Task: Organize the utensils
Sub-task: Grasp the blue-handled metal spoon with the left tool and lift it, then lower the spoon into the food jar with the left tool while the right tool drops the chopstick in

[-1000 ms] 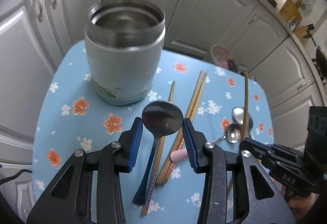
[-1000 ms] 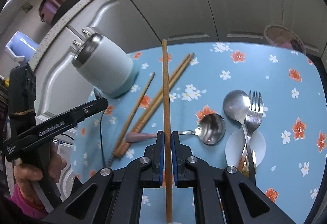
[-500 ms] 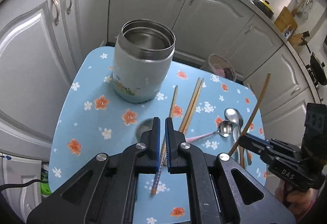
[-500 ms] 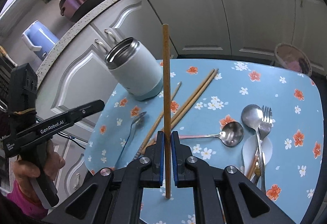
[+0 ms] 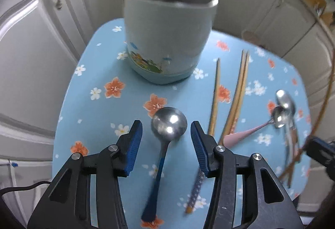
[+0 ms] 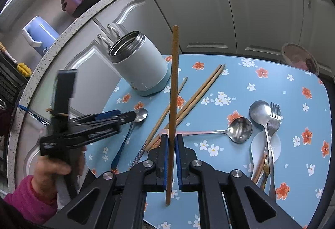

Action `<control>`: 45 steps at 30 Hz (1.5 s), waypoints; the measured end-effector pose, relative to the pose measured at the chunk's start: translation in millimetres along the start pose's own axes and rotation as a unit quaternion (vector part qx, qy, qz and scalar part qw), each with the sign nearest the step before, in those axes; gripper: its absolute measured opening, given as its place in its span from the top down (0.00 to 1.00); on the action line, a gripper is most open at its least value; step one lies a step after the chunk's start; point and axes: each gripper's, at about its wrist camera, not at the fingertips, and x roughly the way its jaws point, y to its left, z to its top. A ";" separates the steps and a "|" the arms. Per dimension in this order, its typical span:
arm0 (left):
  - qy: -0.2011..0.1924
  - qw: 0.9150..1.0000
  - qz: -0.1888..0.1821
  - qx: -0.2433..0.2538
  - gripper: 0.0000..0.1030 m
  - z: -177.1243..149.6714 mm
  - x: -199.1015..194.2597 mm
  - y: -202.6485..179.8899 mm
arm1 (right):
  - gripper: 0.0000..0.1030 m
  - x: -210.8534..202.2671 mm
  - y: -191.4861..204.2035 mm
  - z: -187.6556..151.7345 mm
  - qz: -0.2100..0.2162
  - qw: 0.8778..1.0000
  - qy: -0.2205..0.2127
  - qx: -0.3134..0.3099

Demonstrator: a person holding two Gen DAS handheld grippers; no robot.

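A pale steel canister [image 5: 169, 26] stands open at the table's far left; it also shows in the right wrist view [image 6: 140, 63]. My left gripper [image 5: 166, 137] is open low over the table, its jaws either side of the blue-handled spoon [image 5: 165, 137], not touching it. My right gripper [image 6: 171, 145] is shut on a wooden chopstick [image 6: 173, 91] and holds it upright above the table. The left gripper [image 6: 127, 116] also shows in the right wrist view beside the blue-handled spoon [image 6: 134, 126].
Several chopsticks [image 6: 194, 99] lie mid-table on the blue flowered cloth [image 6: 272, 74]. A pink-handled spoon [image 6: 230, 130], a steel spoon [image 6: 259, 111], a fork [image 6: 274, 116] and a white ceramic spoon [image 6: 257, 145] lie to the right. White cabinets stand behind.
My left gripper was shut and higher half a second ago; now it is open and low around the blue-handled spoon. The right gripper has lifted the chopstick higher.
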 end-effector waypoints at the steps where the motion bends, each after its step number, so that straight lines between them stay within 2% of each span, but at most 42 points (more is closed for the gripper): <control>1: 0.003 1.000 0.011 0.014 0.54 0.1 5.5 -4.9 | 0.94 0.8 -0.2 0.3 0.000 1.000 0.001 0.000; 4: 0.011 0.998 0.043 0.038 0.54 -1.7 19.0 -12.5 | 0.94 1.8 -1.1 1.7 0.002 1.000 0.002 0.002; 8: 0.011 0.998 0.037 0.040 0.50 -2.5 25.6 -14.4 | 0.94 2.6 -3.1 2.5 0.002 1.000 0.004 0.005; 11: 0.014 0.999 0.025 0.037 0.52 -2.4 26.6 -11.2 | 0.94 4.1 -2.5 2.4 0.001 1.000 0.006 0.004; 12: 0.013 0.999 0.021 0.039 0.62 -2.4 26.5 -8.6 | 0.94 4.4 -1.7 2.3 0.001 1.000 0.006 0.003; 18: 0.011 0.999 -0.029 0.027 0.61 -9.2 21.1 4.3 | 0.94 7.0 1.7 3.5 0.003 1.000 0.007 0.000; 24: -0.009 0.998 -0.059 0.006 0.61 -17.3 -7.8 20.0 | 0.94 3.5 5.8 4.8 0.004 1.000 0.004 -0.004; 33: -0.076 0.992 -0.100 -0.006 0.61 -22.2 -77.7 28.7 | 0.94 -12.5 26.2 12.0 0.007 0.999 -0.014 -0.032; 45: -0.127 0.986 -0.110 -0.017 0.61 -13.1 -126.5 35.1 | 0.94 -25.6 49.1 33.8 -0.005 0.998 -0.036 -0.058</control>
